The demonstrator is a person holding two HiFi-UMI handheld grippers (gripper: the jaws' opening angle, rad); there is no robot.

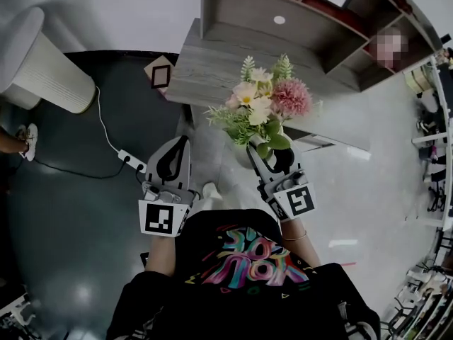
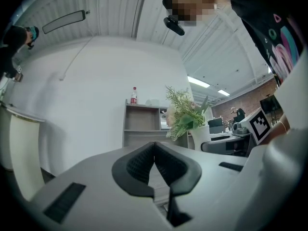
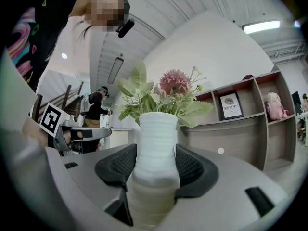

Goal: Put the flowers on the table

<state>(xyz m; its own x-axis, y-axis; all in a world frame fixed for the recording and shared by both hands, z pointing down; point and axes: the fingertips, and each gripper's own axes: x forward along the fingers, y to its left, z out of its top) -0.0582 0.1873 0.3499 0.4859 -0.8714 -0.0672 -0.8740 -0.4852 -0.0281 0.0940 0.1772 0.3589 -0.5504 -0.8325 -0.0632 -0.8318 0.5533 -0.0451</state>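
Vase of flowers stands upright, clamped inside the right claw.

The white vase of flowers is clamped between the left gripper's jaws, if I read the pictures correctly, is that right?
Not quite: the white vase of flowers is clamped in the jaws of the right gripper, not the left, as the right gripper view shows.
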